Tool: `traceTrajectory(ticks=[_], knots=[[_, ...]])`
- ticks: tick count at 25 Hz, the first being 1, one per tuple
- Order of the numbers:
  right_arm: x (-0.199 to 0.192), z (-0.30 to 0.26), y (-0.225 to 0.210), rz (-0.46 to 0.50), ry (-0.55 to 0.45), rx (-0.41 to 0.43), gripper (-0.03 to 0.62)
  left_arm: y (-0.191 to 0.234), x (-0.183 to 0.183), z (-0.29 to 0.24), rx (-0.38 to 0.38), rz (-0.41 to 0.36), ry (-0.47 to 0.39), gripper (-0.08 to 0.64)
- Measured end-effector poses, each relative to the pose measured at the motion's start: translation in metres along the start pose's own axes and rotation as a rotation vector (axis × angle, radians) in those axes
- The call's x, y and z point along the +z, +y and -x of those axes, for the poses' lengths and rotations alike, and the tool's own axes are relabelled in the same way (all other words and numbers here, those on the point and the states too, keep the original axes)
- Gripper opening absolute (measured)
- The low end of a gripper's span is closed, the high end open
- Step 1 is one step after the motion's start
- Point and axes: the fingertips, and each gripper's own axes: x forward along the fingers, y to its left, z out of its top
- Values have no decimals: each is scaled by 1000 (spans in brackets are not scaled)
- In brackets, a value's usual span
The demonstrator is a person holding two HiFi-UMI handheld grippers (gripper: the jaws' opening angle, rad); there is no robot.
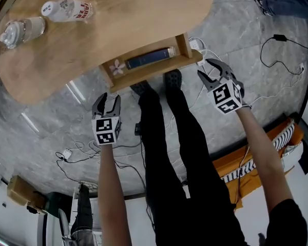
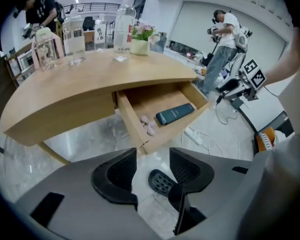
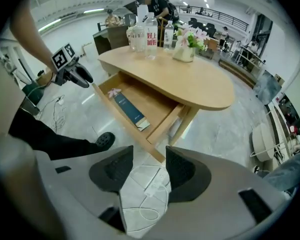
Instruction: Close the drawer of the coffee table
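Observation:
The wooden coffee table [image 1: 118, 29] has its drawer [image 1: 159, 72] pulled open toward me. Inside lie a dark blue flat case [image 1: 149, 58] and a small pink flower [image 1: 117, 66]. My left gripper [image 1: 107, 104] hangs open below the drawer's left front corner, apart from it. Off the drawer's right front corner my right gripper [image 1: 208, 70] is open too. In the left gripper view the open jaws [image 2: 152, 156] frame the floor just short of the drawer [image 2: 155, 99]. The right gripper [image 3: 149, 159] holds nothing, with the drawer [image 3: 150, 104] ahead of it.
Two plastic bottles [image 1: 66, 9] [image 1: 20, 29] lie on the tabletop, with a flower pot [image 2: 139, 45] further back. White cables and a power strip [image 1: 197, 45] run over the marble floor. My legs and shoes [image 1: 172, 78] stand in front of the drawer. Other people [image 2: 222, 39] stand nearby.

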Motion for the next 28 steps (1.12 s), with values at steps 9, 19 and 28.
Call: traceTrajectory(ticks=[9,19,28], knots=[[-42,-65,-17,81,133,-31,190,3,-24,-51,30,-9,54,232],[-41,-82,-20,65,162,-43,140,13,-16,-58,111,81,-5,121],[-31,-68,-24,50,168,-55,138,14,-5,-41,105,141,-46,112]])
